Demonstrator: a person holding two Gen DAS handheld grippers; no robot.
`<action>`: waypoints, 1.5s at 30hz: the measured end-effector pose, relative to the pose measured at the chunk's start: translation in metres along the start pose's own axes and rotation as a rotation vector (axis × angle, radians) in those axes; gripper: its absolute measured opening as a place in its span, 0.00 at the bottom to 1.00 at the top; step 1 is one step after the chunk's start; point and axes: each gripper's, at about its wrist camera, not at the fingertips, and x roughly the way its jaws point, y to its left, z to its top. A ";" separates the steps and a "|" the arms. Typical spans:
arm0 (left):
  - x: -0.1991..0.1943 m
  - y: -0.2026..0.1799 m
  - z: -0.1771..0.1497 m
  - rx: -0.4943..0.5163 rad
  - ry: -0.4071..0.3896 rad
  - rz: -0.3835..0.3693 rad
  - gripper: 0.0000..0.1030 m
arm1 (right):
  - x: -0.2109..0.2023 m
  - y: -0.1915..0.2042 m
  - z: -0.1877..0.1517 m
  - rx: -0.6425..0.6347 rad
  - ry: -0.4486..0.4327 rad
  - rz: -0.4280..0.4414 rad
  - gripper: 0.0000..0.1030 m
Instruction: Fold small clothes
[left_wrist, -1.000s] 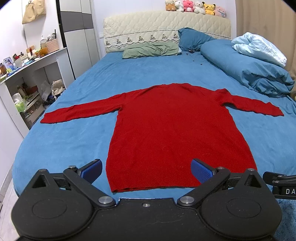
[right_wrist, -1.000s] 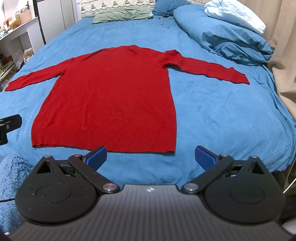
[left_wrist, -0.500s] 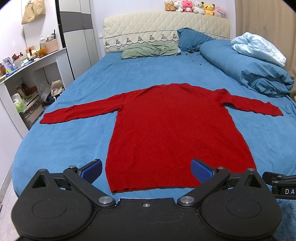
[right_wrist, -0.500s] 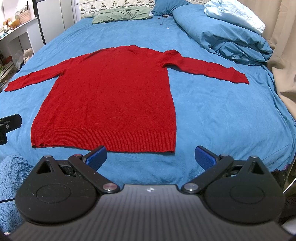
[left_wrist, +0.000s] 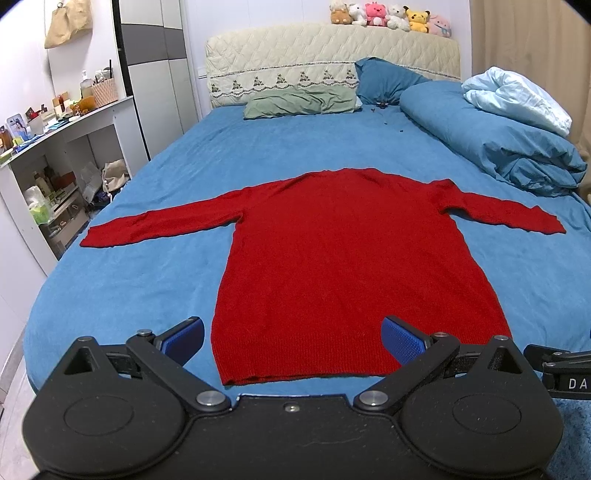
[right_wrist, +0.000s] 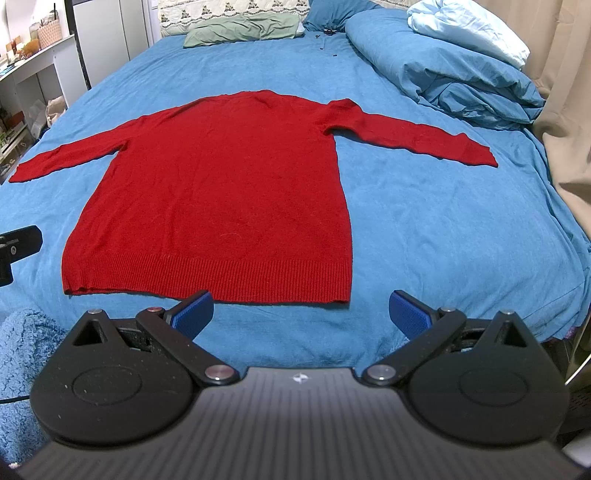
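A red knit sweater (left_wrist: 347, 258) lies flat on the blue bed, sleeves spread to both sides, hem nearest me; it also shows in the right wrist view (right_wrist: 229, 199). My left gripper (left_wrist: 293, 341) is open and empty, held just above the hem's left half. My right gripper (right_wrist: 301, 314) is open and empty, just short of the hem near its right corner. Part of the right gripper shows at the left view's right edge (left_wrist: 561, 365), and part of the left gripper at the right view's left edge (right_wrist: 14, 251).
A rolled blue duvet (left_wrist: 491, 147) with a pale blanket lies along the bed's right side. Pillows (left_wrist: 299, 105) sit at the headboard. A white shelf unit (left_wrist: 48, 173) stands left of the bed. A beige curtain (right_wrist: 565, 110) hangs on the right.
Both views have shifted very slightly; the sweater and the open grippers stay as they were.
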 end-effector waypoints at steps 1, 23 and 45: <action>0.000 0.000 0.000 0.001 0.000 0.000 1.00 | 0.000 0.000 0.000 0.000 0.000 0.000 1.00; -0.002 0.002 0.002 -0.002 0.001 -0.004 1.00 | 0.001 -0.001 0.000 0.003 0.000 0.002 1.00; 0.017 0.001 0.061 0.002 -0.070 -0.027 1.00 | 0.013 -0.030 0.042 0.079 -0.080 0.046 1.00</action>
